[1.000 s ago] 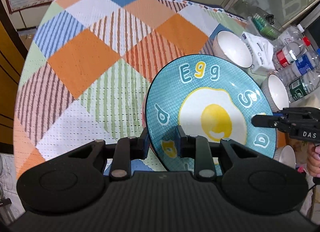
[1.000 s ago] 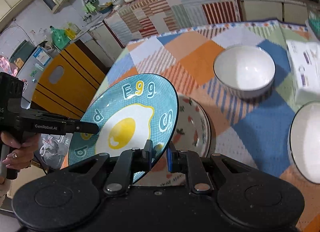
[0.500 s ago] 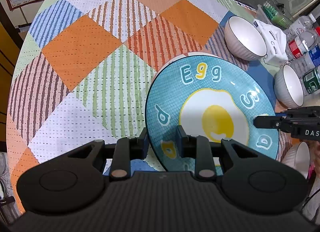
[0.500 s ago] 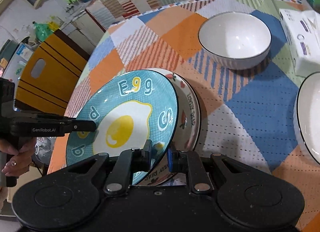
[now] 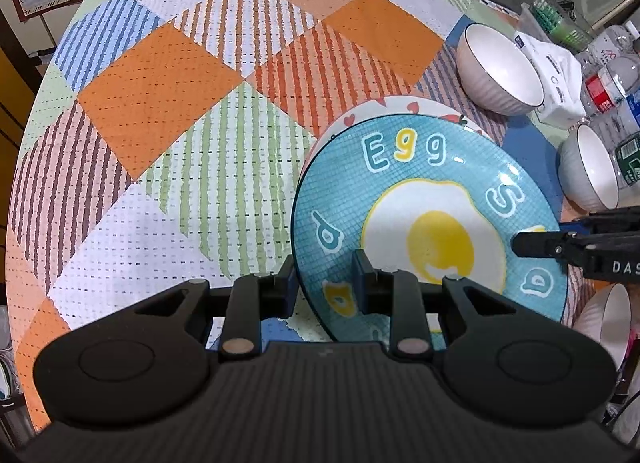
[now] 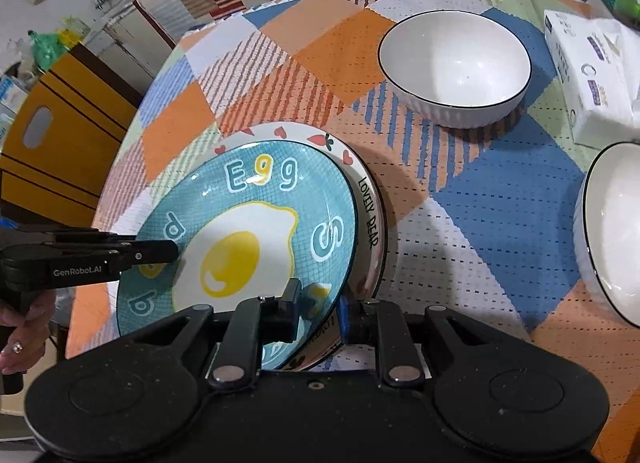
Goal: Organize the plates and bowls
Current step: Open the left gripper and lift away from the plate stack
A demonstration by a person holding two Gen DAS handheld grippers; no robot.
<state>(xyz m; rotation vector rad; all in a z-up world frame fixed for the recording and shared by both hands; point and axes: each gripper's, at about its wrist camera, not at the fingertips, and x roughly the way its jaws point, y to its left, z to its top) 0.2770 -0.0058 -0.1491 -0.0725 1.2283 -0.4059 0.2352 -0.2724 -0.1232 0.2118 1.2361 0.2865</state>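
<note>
A blue plate with a fried-egg picture [image 5: 424,215] [image 6: 248,247] is held from two sides just above a white plate with hearts and "LOVELY BEAR" lettering [image 6: 366,199] [image 5: 400,107]. My left gripper [image 5: 325,283] is shut on the blue plate's near rim. My right gripper [image 6: 318,303] is shut on its opposite rim and shows at the right in the left wrist view [image 5: 560,247]. White bowls stand nearby: one at the back [image 6: 454,67] [image 5: 498,69] and one at the right [image 6: 612,231] [image 5: 588,167].
A tissue pack [image 6: 592,75] [image 5: 556,71] and water bottles [image 5: 612,83] stand at the table's far right. Another bowl [image 5: 608,323] is at the right edge. A yellow chair back [image 6: 52,135] stands beside the checked tablecloth [image 5: 180,111].
Both grippers have lowered the blue plate over the white plate; it now sits almost flat on it. Both grips stay shut.
</note>
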